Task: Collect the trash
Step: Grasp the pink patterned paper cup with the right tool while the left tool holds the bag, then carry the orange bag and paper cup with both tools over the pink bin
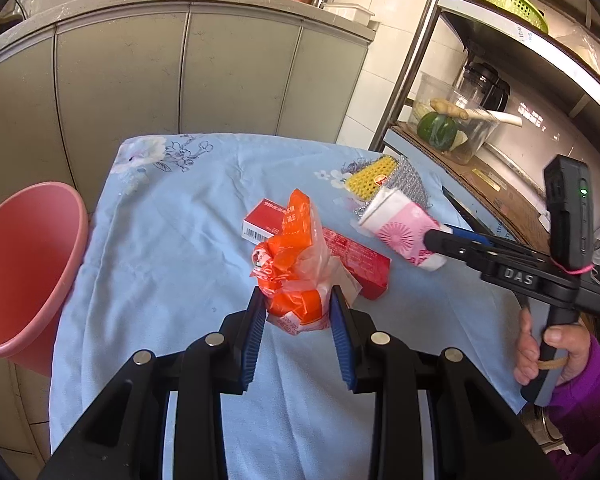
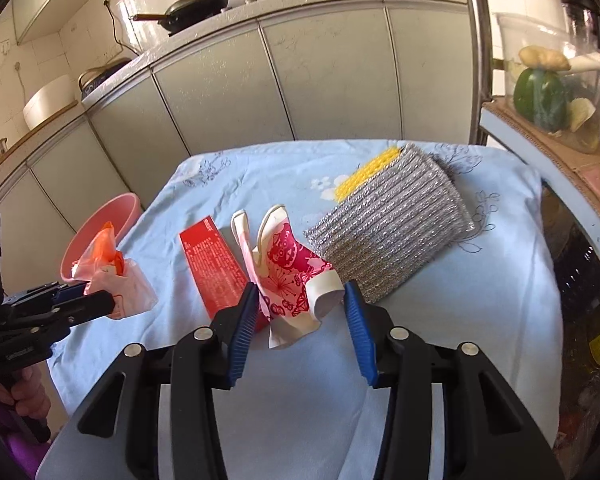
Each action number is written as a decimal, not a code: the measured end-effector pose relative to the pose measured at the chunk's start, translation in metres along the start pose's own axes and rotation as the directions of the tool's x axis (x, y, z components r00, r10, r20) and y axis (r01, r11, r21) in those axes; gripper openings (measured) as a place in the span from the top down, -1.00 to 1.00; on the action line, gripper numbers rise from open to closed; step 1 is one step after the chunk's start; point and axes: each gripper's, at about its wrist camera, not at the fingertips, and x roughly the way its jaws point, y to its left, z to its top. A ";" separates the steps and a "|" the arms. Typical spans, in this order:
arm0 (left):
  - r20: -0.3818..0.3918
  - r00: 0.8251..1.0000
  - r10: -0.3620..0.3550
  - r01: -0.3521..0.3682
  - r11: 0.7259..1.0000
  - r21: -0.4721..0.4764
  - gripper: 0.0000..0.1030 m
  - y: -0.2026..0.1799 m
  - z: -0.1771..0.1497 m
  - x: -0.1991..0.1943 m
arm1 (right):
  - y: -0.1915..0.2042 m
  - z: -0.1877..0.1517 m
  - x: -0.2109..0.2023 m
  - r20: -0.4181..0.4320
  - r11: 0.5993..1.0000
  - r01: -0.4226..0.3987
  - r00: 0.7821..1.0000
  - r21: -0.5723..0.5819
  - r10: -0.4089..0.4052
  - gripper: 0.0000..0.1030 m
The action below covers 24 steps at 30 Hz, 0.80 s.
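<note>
The left gripper (image 1: 298, 308) was clamped on a crumpled orange and white plastic wrapper (image 1: 296, 264), held just above the blue floral cloth (image 1: 172, 248). The right gripper (image 2: 300, 300) had a crushed pink paper cup (image 2: 290, 276) pinched between its blue pads, the cup's long axis running away from the claw toward the silver scouring pad (image 2: 392, 232). A red box (image 2: 216, 272) lay flat on the cloth between the two. The pink bin (image 1: 24, 272) stood off the cloth's left edge, nearest the left hand, so the wrapper likely had the shorter way over its rim
</note>
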 end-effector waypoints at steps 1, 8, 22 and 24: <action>0.009 1.000 0.005 -0.005 1.000 -0.001 0.39 0.001 0.000 -0.002 | 0.002 0.000 -0.004 0.009 1.000 0.000 1.000 0.003 0.000 0.13; 0.078 0.995 0.058 -0.058 0.998 -0.008 0.39 0.008 0.001 -0.017 | 0.027 0.002 -0.011 0.024 1.000 -0.015 1.000 -0.025 0.016 0.13; 0.144 0.964 0.225 -0.213 0.972 -0.096 0.39 0.050 0.000 -0.043 | 0.101 0.022 0.014 0.006 0.984 -0.097 0.995 -0.148 0.099 0.13; 0.145 0.957 0.252 -0.237 0.965 -0.115 0.39 0.057 0.000 -0.047 | 0.112 0.024 0.020 -0.003 0.980 -0.110 0.994 -0.164 0.111 0.13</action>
